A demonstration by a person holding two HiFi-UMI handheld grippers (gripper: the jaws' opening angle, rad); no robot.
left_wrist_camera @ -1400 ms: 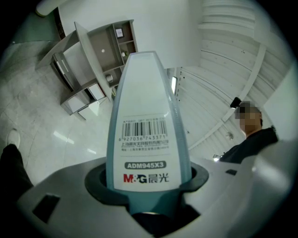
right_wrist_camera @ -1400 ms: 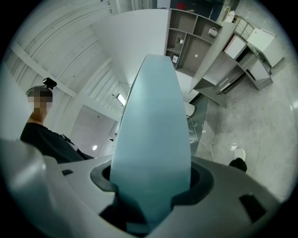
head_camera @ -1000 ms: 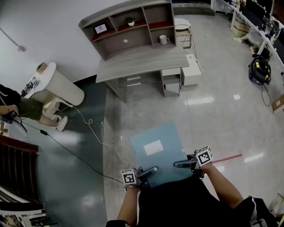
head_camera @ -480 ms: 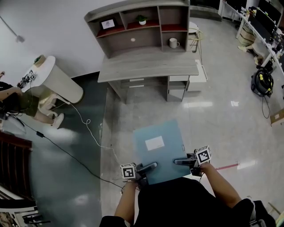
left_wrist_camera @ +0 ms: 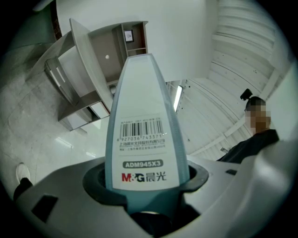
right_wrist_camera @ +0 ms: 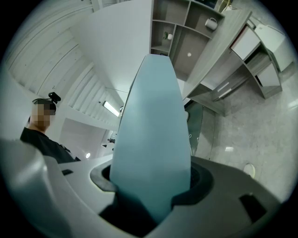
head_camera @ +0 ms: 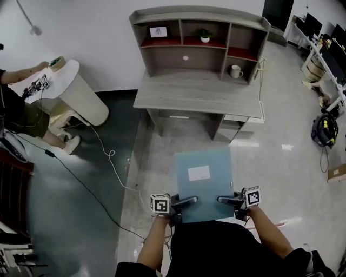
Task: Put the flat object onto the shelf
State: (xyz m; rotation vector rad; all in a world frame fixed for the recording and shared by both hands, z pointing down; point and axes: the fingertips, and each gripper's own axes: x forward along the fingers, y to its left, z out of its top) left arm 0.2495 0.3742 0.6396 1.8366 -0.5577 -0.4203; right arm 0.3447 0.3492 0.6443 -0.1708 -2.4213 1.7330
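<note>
1. Clamping is done on both sides. The left gripper (head_camera: 184, 201) has its jaws closed on the near-left edge of the flat blue file box (head_camera: 204, 181), and the right gripper (head_camera: 227, 200) bites the near-right edge. In each gripper view the box's narrow side fills the gap between the pads.
2. The step in hand looks like the carry toward the shelf. Both grips sit on the near end only, so the far end, out at 12 o'clock, hangs free. I would hold both clamps firm and matched in height, so the box neither sags nor twists.
3. The box lies flat and roughly level over the floor (head_camera: 292, 135), at 6 o'clock in the head view and well apart from the furniture.
4. It is thin, rectangular and pale blue-green, with a white label (head_camera: 199, 173) on its top face. The left side carries a white barcode sticker (left_wrist_camera: 141, 135); the right side is plain.
5. A grey desk (head_camera: 200, 94) stands at 12 o'clock, with the shelf unit (head_camera: 200, 13) on top of it. A picture frame (head_camera: 159, 32) sits at 11, a plant (head_camera: 205, 35) at 12 and a mug (head_camera: 235, 71) toward 1.
6. The wide middle bay looks barest. I would approach square-on and slide the box in flat.
</note>
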